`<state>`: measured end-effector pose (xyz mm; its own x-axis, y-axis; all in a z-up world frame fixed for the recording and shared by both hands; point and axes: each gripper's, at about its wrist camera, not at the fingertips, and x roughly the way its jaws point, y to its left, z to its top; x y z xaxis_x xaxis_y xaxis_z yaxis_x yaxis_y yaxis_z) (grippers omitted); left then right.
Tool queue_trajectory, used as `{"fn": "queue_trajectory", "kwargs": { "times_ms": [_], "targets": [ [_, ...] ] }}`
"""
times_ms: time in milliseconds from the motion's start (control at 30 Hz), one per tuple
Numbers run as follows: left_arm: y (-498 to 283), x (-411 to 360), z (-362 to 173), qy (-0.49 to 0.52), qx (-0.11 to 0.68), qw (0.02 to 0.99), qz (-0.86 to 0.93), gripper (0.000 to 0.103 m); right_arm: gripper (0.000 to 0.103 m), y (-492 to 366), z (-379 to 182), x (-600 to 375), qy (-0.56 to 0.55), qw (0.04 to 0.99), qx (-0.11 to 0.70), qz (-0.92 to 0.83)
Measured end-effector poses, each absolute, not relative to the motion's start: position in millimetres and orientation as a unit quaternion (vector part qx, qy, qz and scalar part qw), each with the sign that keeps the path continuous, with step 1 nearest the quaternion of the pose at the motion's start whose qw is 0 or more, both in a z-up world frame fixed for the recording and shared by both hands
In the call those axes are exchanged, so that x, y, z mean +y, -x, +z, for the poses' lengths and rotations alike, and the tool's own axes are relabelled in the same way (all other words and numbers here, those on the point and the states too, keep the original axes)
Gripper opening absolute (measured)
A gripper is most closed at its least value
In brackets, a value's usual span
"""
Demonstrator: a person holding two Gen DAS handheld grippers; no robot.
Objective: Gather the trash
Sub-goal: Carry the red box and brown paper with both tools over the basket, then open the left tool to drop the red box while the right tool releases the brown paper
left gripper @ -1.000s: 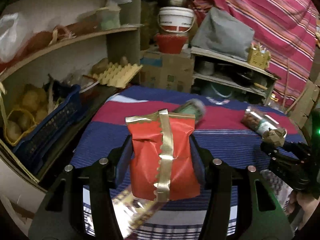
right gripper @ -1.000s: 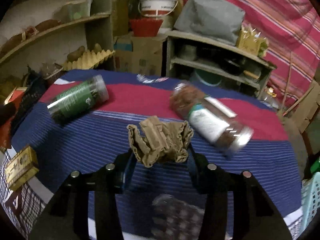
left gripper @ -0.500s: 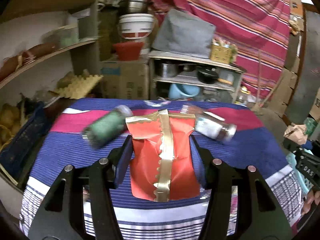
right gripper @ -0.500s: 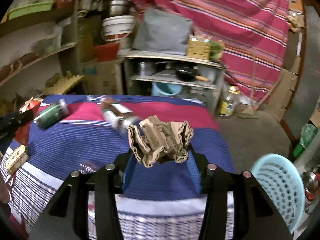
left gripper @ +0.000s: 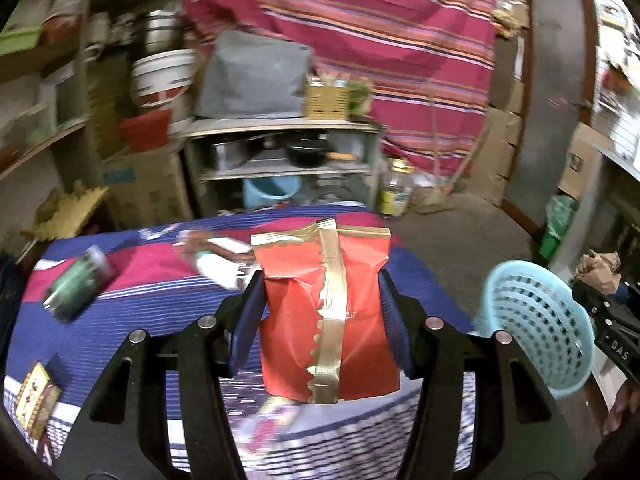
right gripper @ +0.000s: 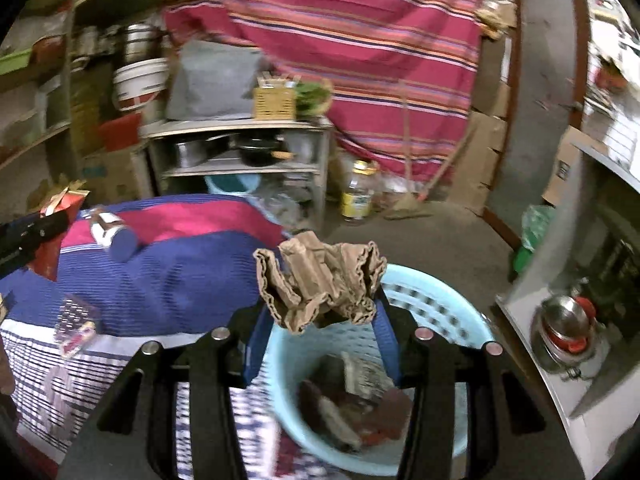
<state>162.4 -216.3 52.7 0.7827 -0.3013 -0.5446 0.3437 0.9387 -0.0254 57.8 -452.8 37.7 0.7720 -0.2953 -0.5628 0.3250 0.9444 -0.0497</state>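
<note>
Both grippers carry trash: right gripper point(right gripper: 320, 312) clamps crumpled brown paper point(right gripper: 320, 280) above the blue basket point(right gripper: 436, 300), ready to release, while left gripper point(left gripper: 322, 316), clamping a red packet point(left gripper: 304, 320), needs to swing toward three o'clock.

Striped-cloth table point(left gripper: 132, 312) carries green jar point(left gripper: 76, 282), a blurred, perhaps spice, jar point(left gripper: 216, 254).

We see a cluttered home storeroom: shelves point(left gripper: 280, 168) of pots (buckets too), cardboard boxes point(left gripper: 500, 152), a striped curtain point(left gripper: 380, 32).

Basket point(right gripper: 436, 308) right of table point(right gripper: 180, 272)
</note>
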Motion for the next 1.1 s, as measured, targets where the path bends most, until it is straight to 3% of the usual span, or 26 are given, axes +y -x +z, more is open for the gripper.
{"fn": "queue_trajectory", "kwargs": {
  "times_ms": [500,700,1100],
  "targets": [
    [-122.9,-392.4,25.0,-0.091,0.288,0.901,-0.311,0.054,0.047,-6.9,2.9,-562.5,-0.083,0.919,0.306,-0.236],
    [-118.2,-431.9,7.1,-0.11,0.299,0.884,-0.342,0.059,0.047,2.1,-8.8,-580.3,-0.097,0.913,0.309,-0.247],
    [-127.1,-413.8,5.0,-0.109,0.298,0.898,-0.306,0.096,0.047,3.3,-19.0,-583.4,-0.107,0.912,0.311,-0.246]
  ]
}}
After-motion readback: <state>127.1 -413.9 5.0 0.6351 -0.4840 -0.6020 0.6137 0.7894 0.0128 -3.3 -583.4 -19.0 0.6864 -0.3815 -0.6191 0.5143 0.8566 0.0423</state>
